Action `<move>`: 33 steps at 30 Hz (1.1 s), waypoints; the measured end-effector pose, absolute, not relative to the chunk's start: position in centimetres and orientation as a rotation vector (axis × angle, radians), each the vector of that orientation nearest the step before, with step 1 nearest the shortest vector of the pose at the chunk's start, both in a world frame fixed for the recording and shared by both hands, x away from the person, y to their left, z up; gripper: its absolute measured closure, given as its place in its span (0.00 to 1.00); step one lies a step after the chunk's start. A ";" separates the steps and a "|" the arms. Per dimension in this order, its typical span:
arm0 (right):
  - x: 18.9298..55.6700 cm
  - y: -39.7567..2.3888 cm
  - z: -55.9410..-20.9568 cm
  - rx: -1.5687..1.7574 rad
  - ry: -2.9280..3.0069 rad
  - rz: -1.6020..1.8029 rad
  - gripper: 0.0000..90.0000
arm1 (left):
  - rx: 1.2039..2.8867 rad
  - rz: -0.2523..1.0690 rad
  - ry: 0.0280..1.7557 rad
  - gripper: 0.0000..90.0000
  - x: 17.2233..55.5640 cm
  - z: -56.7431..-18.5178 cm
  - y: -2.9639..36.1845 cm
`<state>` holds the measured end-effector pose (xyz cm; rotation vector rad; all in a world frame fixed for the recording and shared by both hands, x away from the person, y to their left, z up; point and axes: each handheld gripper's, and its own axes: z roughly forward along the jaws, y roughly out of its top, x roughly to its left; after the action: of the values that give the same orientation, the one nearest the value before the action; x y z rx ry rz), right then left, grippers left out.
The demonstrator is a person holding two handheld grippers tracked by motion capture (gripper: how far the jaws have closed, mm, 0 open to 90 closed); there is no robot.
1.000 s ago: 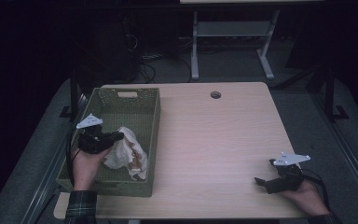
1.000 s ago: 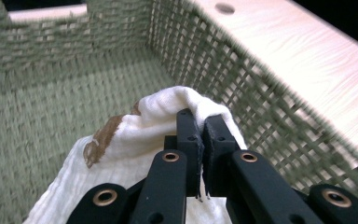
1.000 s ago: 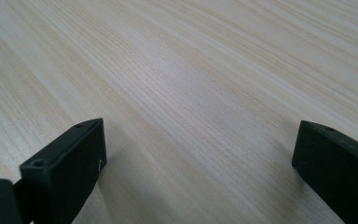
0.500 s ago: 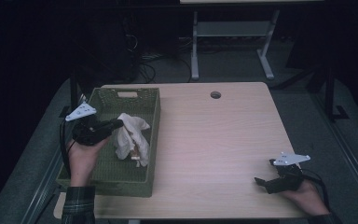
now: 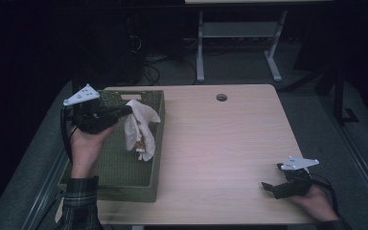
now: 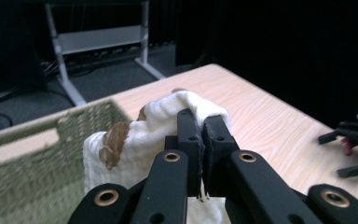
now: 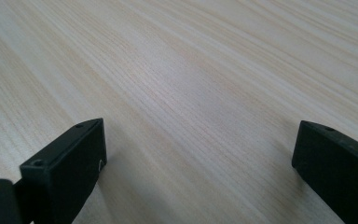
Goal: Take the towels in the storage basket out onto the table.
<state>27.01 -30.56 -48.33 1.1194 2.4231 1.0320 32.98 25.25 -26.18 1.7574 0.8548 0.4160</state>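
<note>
- High view: one pale wooden table [image 5: 220,158] carries one green woven basket [image 5: 120,189] on its left side, and a small round hole [image 5: 222,97] sits near the table's far edge.
- Beyond the table stands a white metal frame [image 5: 235,33] on the dark floor, with a tangle of cables [image 5: 158,67] to its left.
- Nothing stands on the bare wood between the basket and the right gripper; the two grippers are well apart.
- Count: one basket, one cloth, two grippers, two hands, each gripper topped by one grey three-cornered plate.
- The white cloth [image 5: 139,127] with brown stains hangs in the air over the basket's right part, its lower end dangling inside the basket; I cannot tell whether that end touches the bottom.
- The left gripper [image 5: 124,111], held by the left hand [image 5: 88,143] above the basket, has its jaws closed on the top fold of the cloth.
- In the left gripper view the two black jaws press together with only a thin gap, the cloth [image 6: 140,135] bunched around and under them, and the basket's far wall with its handle slot lies to the left.
- The right gripper [image 5: 268,186] rests low at the table's near right corner in the right hand [image 5: 314,201].
- In the right gripper view its jaws stand wide apart, just above or on the wood grain, holding nothing.
</note>
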 end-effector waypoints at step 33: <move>27.0 -30.6 -48.3 1.120 2.423 1.032 0.03 | 1.769 0.211 0.513 0.97 34.2 -22.5 13.0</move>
<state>27.01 -30.56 -48.33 1.1196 2.4231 1.0320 34.19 13.01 -22.51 1.7692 0.5134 0.2111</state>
